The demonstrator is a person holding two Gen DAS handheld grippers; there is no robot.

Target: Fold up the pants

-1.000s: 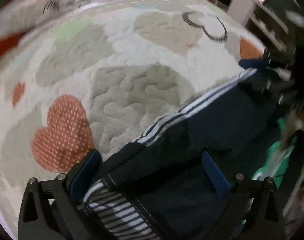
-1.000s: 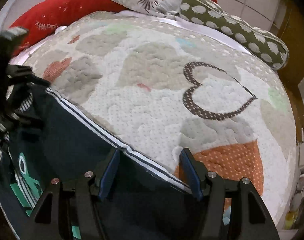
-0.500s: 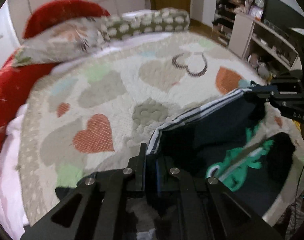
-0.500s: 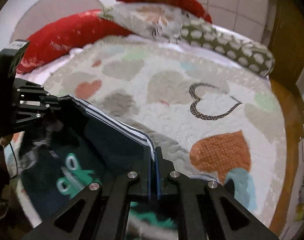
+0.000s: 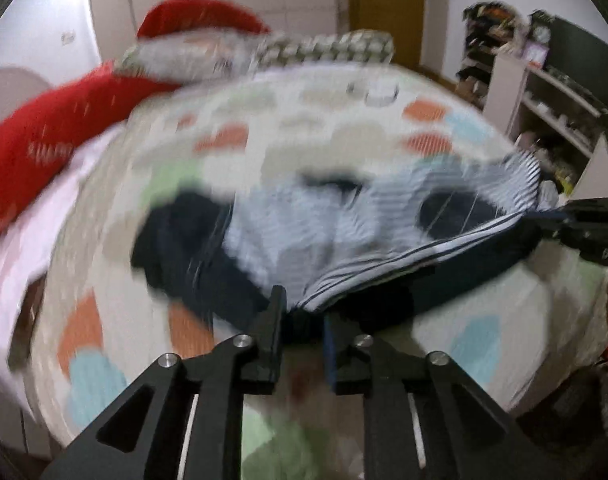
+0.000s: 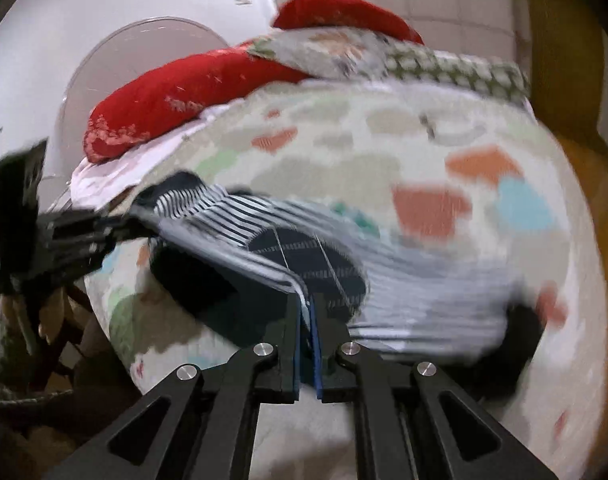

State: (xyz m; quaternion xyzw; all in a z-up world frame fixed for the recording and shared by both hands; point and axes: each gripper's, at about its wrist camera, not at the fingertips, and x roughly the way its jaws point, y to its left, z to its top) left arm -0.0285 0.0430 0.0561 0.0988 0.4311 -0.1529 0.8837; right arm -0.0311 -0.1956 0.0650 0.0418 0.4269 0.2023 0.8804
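Note:
The dark navy pants (image 5: 456, 268) with white side stripes and a striped lining hang stretched between both grippers above the bed, blurred by motion. My left gripper (image 5: 301, 316) is shut on one end of the waistband. My right gripper (image 6: 306, 308) is shut on the other end; it also shows in the left wrist view (image 5: 584, 228) at the right edge. The left gripper shows in the right wrist view (image 6: 83, 232) at the left. The rest of the pants (image 6: 424, 292) billows out over the quilt.
The bed's round quilt (image 6: 444, 152) with heart patches lies below. Red pillows (image 6: 175, 92) and patterned cushions (image 6: 444, 64) line its far edge. Shelves (image 5: 544, 92) stand to the right in the left wrist view. A wooden door (image 5: 380, 8) is behind.
Both grippers closed on the waistband, then lifted the pants high above the bed. The fabric now swings forward and spreads, showing its striped inside.

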